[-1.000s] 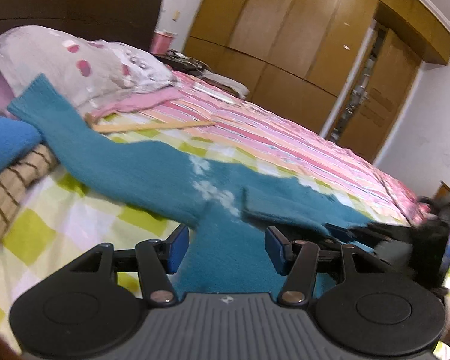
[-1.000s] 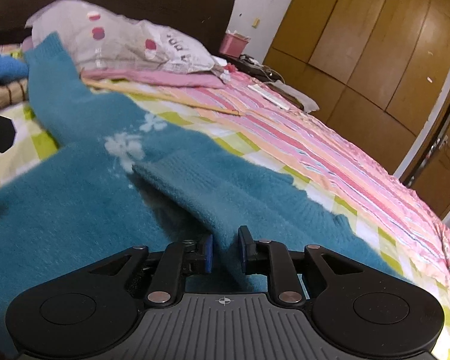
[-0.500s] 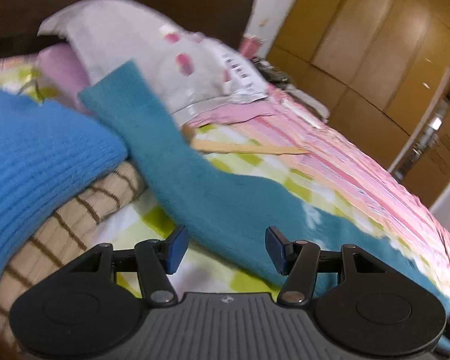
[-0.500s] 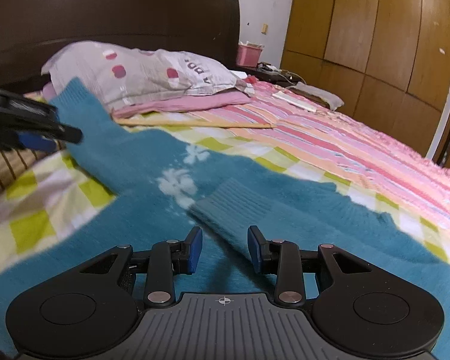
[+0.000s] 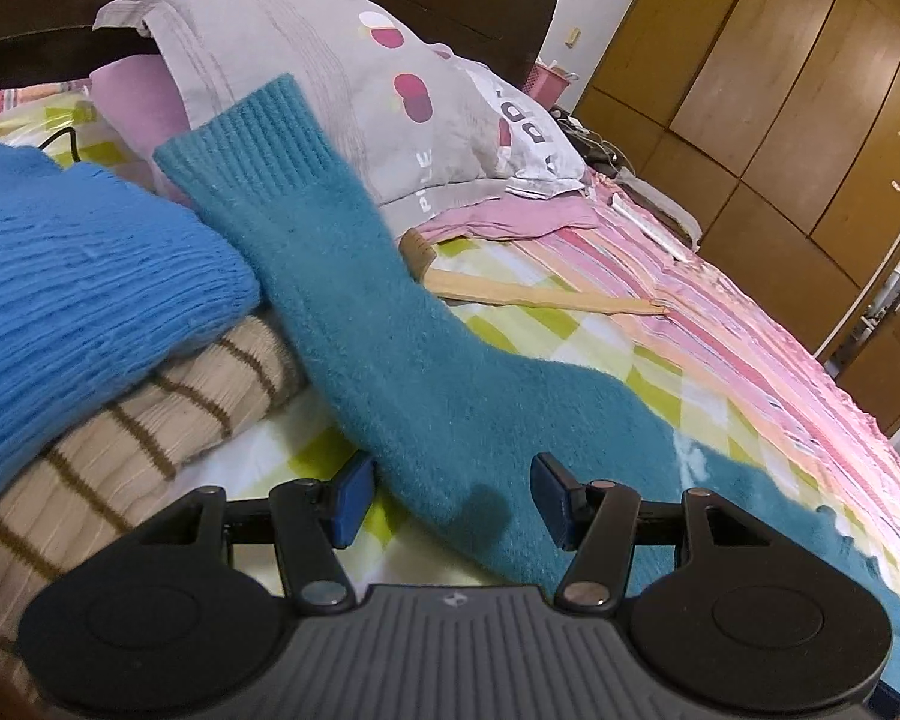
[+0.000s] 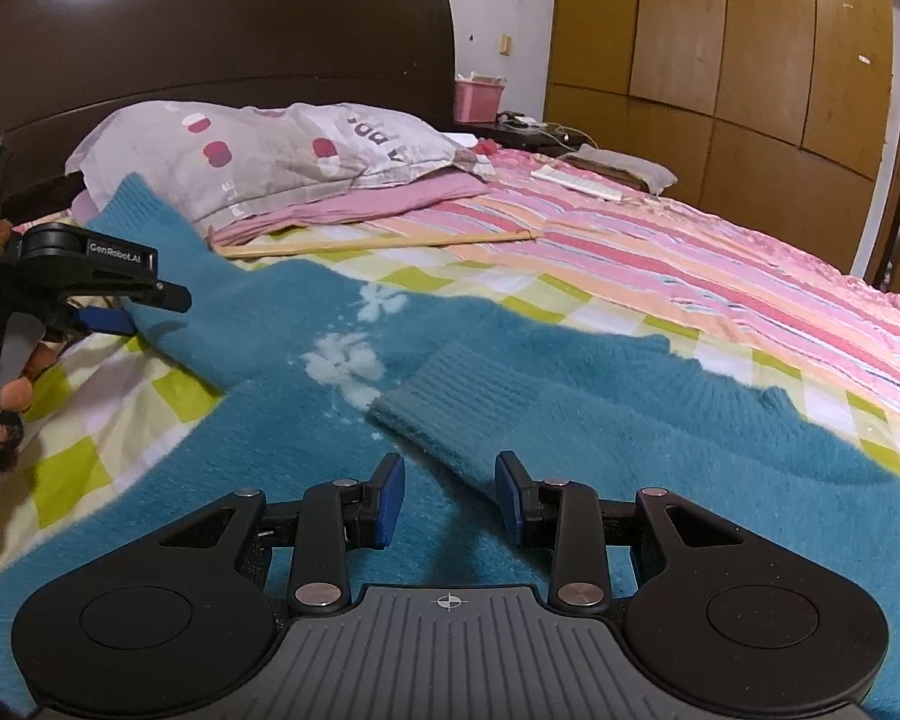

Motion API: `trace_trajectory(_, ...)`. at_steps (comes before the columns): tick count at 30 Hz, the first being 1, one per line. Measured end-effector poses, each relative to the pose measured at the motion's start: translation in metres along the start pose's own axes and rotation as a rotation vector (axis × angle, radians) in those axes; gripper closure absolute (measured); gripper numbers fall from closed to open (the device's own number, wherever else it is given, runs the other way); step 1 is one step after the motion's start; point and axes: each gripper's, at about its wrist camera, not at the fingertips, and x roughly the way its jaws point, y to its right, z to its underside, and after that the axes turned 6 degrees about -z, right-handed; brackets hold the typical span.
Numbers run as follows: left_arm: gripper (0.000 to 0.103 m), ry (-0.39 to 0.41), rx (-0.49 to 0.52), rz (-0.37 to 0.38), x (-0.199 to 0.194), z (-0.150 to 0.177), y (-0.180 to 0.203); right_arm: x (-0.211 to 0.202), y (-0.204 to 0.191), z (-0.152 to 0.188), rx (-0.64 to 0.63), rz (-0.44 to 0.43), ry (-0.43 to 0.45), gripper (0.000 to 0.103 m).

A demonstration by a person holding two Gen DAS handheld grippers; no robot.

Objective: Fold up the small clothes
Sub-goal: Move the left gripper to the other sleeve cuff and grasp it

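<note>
- Teal sweater (image 6: 510, 396) lies spread on the bed (image 6: 720, 276), front up, white flower pattern mid-chest.
- One sleeve (image 6: 486, 402) is already folded across the body, ribbed cuff just ahead of my right claw (image 6: 448, 495).
- Other sleeve (image 5: 342, 276) runs out sideways; its cuff rests up against the pillow (image 5: 354, 96) and a stack of folded knits (image 5: 108, 312).
- Left claw (image 5: 453, 501): wide open, holding nothing, straddling the sleeve near the armpit end.
- Right claw: open about halfway, empty, low over the sweater body, maybe touching the fabric.
- Handling guess: fuzzy knit, light, fully limp, grippy nap. It should drape and stretch rather than hold a crease, and it won't slip from the pads.
- Grab point: pinch the loose sleeve at or near the ribbed cuff, the firmest edge, and carry it across. A mid-sleeve pinch would leave the cuff trailing.
- Risk: the cuff drags on the blue knit in the stack and pulls it over.
- Surface: soft checked and striped bedsheet, so presses sink in and the sheet may bunch with the sweater.
- Room: dark headboard (image 6: 240, 30), wooden wardrobe (image 6: 720, 42), a wooden stick (image 6: 378, 243) on the bed beyond the sweater.
</note>
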Motion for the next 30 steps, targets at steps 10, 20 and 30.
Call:
trace_trajectory(10,0.038,0.017,0.034,-0.037,0.015,-0.005,0.01,0.004,-0.006,0.003,-0.018,-0.003,-0.019,0.07)
trace_trajectory(20,0.037,0.034,0.063,-0.057,0.024,-0.01,0.016,0.005,-0.01,0.001,-0.033,0.002,-0.027,0.07)
trace_trajectory(30,0.037,0.044,0.077,-0.068,0.031,-0.013,0.018,0.009,-0.01,0.01,-0.03,0.005,-0.057,0.07)
